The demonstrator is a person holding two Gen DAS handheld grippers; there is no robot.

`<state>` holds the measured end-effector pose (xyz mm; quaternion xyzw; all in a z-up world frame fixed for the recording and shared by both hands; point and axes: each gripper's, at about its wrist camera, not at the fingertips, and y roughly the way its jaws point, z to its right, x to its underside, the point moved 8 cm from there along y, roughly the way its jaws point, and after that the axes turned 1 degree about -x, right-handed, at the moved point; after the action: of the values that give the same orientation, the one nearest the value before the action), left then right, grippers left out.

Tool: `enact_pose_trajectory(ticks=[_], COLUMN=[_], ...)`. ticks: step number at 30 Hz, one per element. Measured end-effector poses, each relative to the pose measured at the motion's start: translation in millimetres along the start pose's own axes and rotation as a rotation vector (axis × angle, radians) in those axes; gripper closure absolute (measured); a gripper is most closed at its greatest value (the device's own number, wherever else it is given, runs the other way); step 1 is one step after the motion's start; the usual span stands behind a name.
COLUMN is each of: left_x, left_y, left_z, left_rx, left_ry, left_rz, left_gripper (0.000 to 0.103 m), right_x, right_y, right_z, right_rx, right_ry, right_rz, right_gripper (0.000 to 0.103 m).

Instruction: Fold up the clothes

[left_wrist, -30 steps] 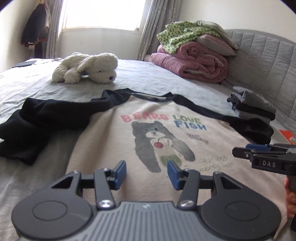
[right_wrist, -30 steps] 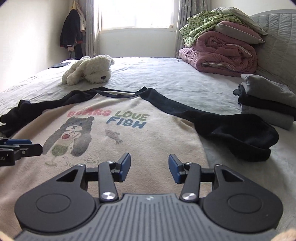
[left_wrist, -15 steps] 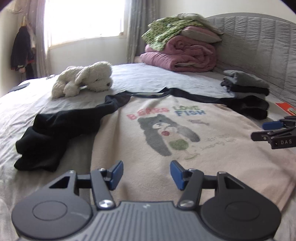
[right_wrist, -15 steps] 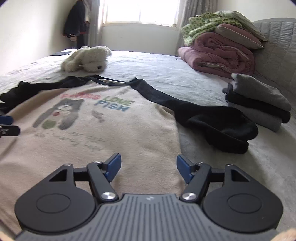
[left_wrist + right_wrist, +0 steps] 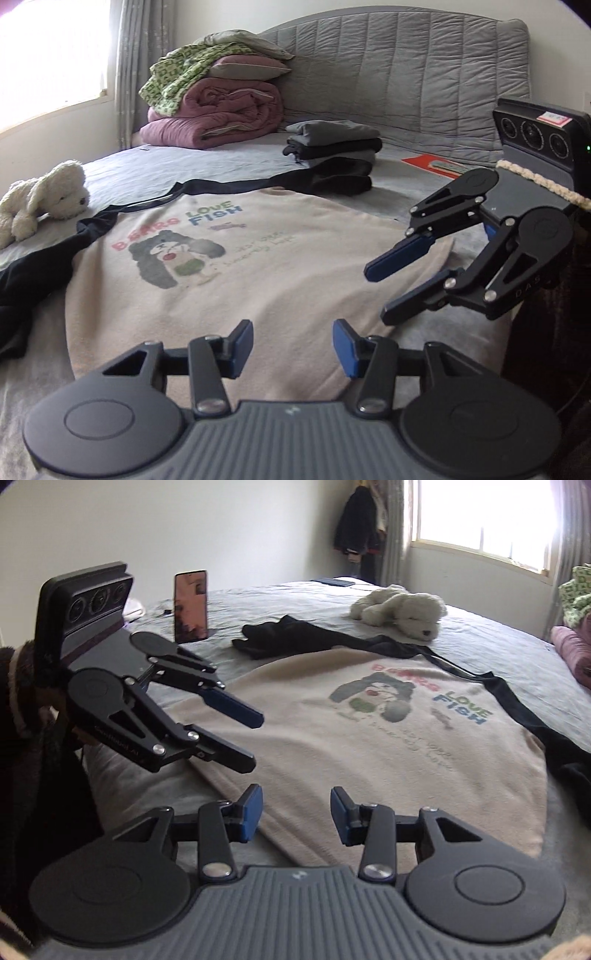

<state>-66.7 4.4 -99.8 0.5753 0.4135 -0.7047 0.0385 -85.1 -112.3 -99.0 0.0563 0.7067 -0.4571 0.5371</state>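
Sweatshirt (image 5: 280, 266), cream-bodied with black sleeves and a bear print under the words "BEARS LOVE FISH", lies flat and face up on the grey bed (image 5: 229, 162) in the left wrist view. Its hem is nearest the camera and its neckline points toward the far side. The left tongs (image 5: 293, 345) hover just over the hem, blue pads wide apart with nothing between them. To the right, the right tongs (image 5: 384, 291) hang over the shirt's right edge, jaws also spread and empty. Behind the shirt's right sleeve stands a stack of folded dark and grey clothes (image 5: 332, 146), and farther back a rolled maroon quilt (image 5: 221, 110) carries a green patterned blanket and a grey pillow, against the padded headboard (image 5: 406, 74). A white plush dog (image 5: 40, 195) lies at the left, and a red flat item (image 5: 432, 164) rests near the headboard; what it is cannot be told.

From the right wrist view, the same sweatshirt spreads across the bed, print readable, one black sleeve (image 5: 291, 635) bunched at the far left and the other trailing off to the right. The right tongs sit wide and empty above the hem. The left tongs reach in from the left over the shirt's side edge, jaws parted and holding nothing. A phone (image 5: 190, 605) stands upright behind them, the plush dog lies beyond the neckline, and dark garments (image 5: 354, 528) hang in the corner by the window.
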Motion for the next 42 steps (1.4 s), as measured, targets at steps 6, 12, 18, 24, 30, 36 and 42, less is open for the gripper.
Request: enact_pose_trajectory(ticks=[6,12,18,24,30,36,42], left_x=[8.9,7.2,7.0,17.9,10.2,-1.9,-10.5], left_y=[5.0,9.0,5.6,7.9,7.5,1.7,-1.6], left_z=[18.6,26.1,30.3,41.0,26.4,5.5,-3.8], left_rx=[0.072,0.059,0.070,0.062,0.071,0.120,0.160], left_ry=[0.033,0.073,0.112,0.202,0.069,-0.128,-0.232], left_rz=[-0.056,-0.067,-0.072,-0.101,-0.099,-0.066,-0.029], left_gripper=[0.056,0.082,0.085,0.059,0.097,0.099,0.099], right_x=[12.4,1.5,-6.9,2.5,4.6,7.3,6.7], right_y=[13.6,6.2,-4.6,-1.0,-0.3,-2.0,2.5], right_z=[-10.2,1.0,5.3,-8.1,-13.9,-32.1,-38.3], right_rx=[0.016,0.036,0.021,0.009,-0.015,-0.076,-0.033], right_ry=[-0.099,-0.075,-0.024,-0.074,-0.088,-0.123,-0.180], right_rz=[-0.073,-0.038,0.005,-0.039,-0.052,-0.062,-0.056], right_gripper=[0.082,0.103,0.098,0.066,0.066,0.066,0.066])
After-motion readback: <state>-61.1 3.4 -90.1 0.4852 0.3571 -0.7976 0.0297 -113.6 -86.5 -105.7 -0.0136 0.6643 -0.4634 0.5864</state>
